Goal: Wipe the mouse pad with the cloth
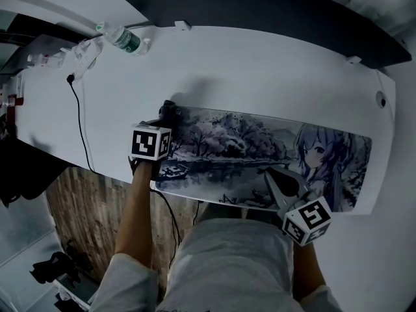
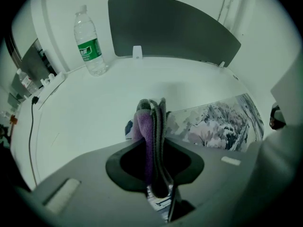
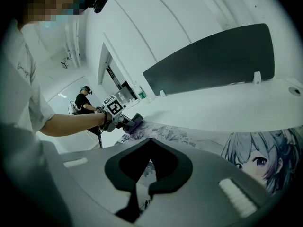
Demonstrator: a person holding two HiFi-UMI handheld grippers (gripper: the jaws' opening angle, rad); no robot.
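A long mouse pad point(image 1: 247, 148) printed with a landscape and an anime girl lies along the front of the white desk point(image 1: 260, 77). My left gripper point(image 1: 168, 114) is at the pad's left end, shut on a purple and grey cloth point(image 2: 150, 126) that bunches between its jaws and touches the pad's corner. In the right gripper view that cloth point(image 3: 135, 122) shows at the far end of the pad point(image 3: 199, 136). My right gripper point(image 1: 270, 174) is shut over the pad's front edge, left of the girl's face, with nothing seen between its jaws.
A water bottle point(image 1: 123, 39) and a clear plastic bag point(image 1: 81, 51) sit at the desk's back left. A black cable point(image 1: 81, 129) runs down the left side. A dark partition point(image 1: 260, 5) lines the back edge. Another person point(image 3: 85, 100) sits far off.
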